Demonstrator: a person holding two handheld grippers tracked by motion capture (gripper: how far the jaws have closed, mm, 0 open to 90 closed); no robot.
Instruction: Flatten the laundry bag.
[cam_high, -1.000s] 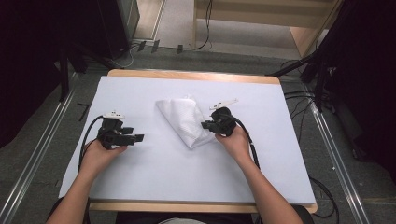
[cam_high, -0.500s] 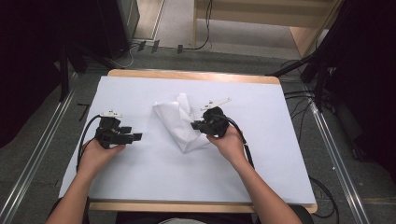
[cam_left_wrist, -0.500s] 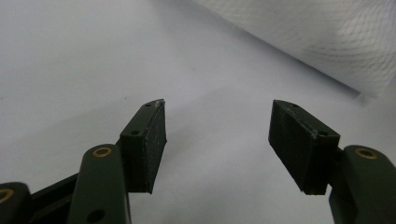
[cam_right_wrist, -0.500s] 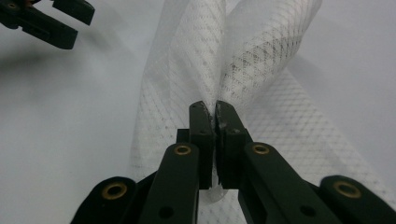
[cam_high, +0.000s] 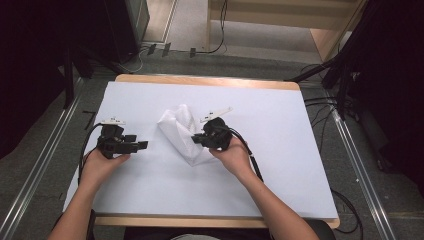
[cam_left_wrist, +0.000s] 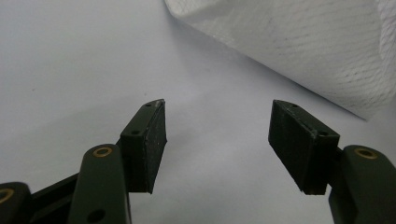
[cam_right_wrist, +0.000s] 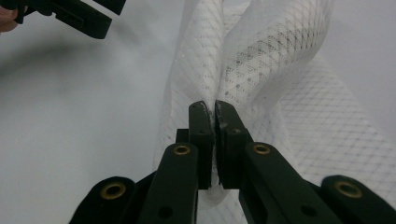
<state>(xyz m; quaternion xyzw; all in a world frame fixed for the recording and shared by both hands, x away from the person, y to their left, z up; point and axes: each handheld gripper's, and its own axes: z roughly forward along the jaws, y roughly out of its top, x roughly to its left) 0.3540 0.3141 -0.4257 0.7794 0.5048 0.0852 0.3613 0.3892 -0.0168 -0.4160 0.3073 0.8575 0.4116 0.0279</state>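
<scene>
A white mesh-patterned cloth (cam_high: 181, 132) lies bunched and folded near the middle of the table. My right gripper (cam_high: 196, 140) is shut on a raised fold of that cloth (cam_right_wrist: 243, 65), its two pads pinching the fabric between them. My left gripper (cam_high: 143, 145) hovers low over the table to the left of the cloth, apart from it. Its jaws stand wide open with nothing between them, and the cloth (cam_left_wrist: 299, 51) edge lies just beyond the fingertips (cam_left_wrist: 154, 121). The left gripper (cam_right_wrist: 65, 11) also appears at the top left of the right gripper view.
A white sheet (cam_high: 280, 125) covers the wooden table (cam_high: 207, 80). Cables trail from both grippers. Metal rails (cam_high: 45, 165) run along the floor on either side, and dark equipment stands beyond the table's far left and right.
My right gripper has dragged its fold of cloth leftward and toward the person, bunching the cloth tighter. The left gripper has barely moved.
</scene>
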